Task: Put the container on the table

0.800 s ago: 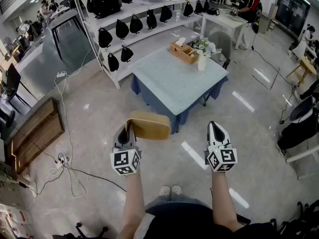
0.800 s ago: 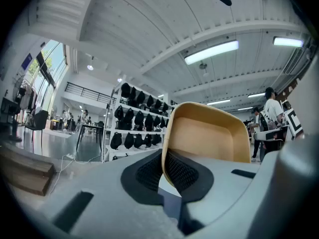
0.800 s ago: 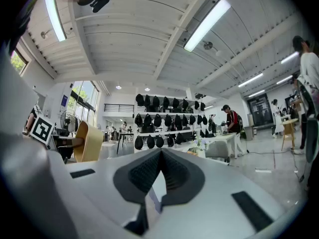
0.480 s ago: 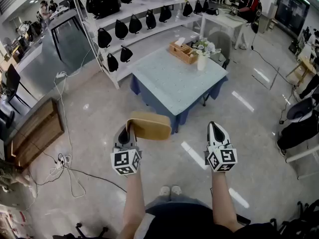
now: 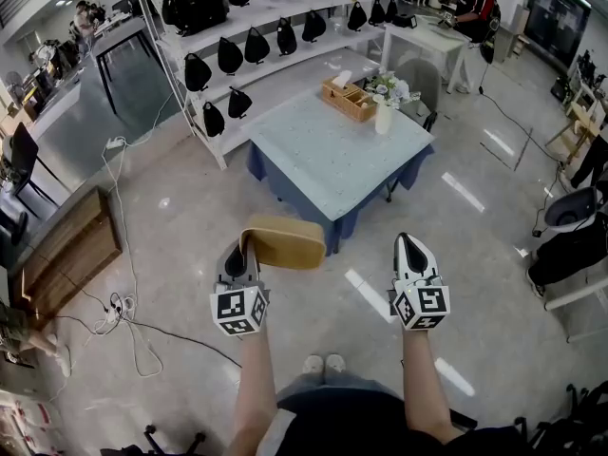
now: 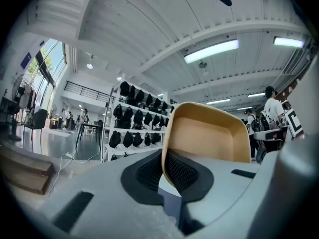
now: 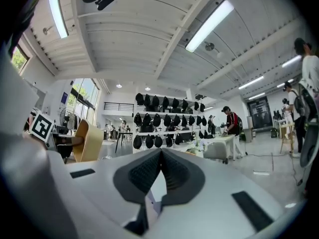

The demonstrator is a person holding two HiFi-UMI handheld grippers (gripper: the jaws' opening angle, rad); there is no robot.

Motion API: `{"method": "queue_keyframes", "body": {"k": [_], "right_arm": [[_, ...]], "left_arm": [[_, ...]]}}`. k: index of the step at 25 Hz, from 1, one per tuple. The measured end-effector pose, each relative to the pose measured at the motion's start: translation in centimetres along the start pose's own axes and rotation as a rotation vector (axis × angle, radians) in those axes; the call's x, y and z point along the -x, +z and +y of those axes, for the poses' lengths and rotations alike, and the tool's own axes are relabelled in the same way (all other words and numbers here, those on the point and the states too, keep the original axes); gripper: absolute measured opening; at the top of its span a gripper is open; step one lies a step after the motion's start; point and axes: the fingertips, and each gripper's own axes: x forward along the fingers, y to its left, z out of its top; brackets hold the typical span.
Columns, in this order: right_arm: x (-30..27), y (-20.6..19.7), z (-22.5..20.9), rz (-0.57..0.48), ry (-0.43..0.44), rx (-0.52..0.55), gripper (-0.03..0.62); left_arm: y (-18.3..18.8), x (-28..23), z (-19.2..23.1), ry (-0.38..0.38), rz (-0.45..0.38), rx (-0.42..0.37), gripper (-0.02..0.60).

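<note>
My left gripper [image 5: 239, 257] is shut on the rim of a tan, shallow rectangular container [image 5: 283, 241], held above the floor just short of the table. Seen from the left gripper view, the container [image 6: 208, 135] stands tilted with its hollow facing the camera, its edge pinched between the black pads [image 6: 178, 169]. The right gripper [image 5: 409, 249] hovers level with it, shut and holding nothing; its pads [image 7: 172, 171] meet in the right gripper view. The table [image 5: 342, 155], under a pale blue cloth, stands ahead.
A wooden tissue box [image 5: 350, 99] and a white vase of flowers [image 5: 387, 102] sit on the table's far corner. White shelves with black bags [image 5: 258, 46] stand behind. Cables [image 5: 123, 312] trail over the floor at left. A person [image 5: 472, 6] sits at a far desk.
</note>
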Motion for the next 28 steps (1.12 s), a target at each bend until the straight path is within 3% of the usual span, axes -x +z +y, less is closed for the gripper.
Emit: {"method": "queue_keyframes", "body": {"k": [15,28], "right_arm": [[0.0,-1.3,-3.6,0.022,-0.005,-0.054,-0.002],[-5.0,-2.3,-2.1,0.026,0.087,-0.061,-0.002]], "left_arm": [[-0.3,-1.3,-2.4,0.002,0.021,0.0,0.015],[-1.6,-2.1,-1.0,0.059,0.016,0.019,0.015]]}}
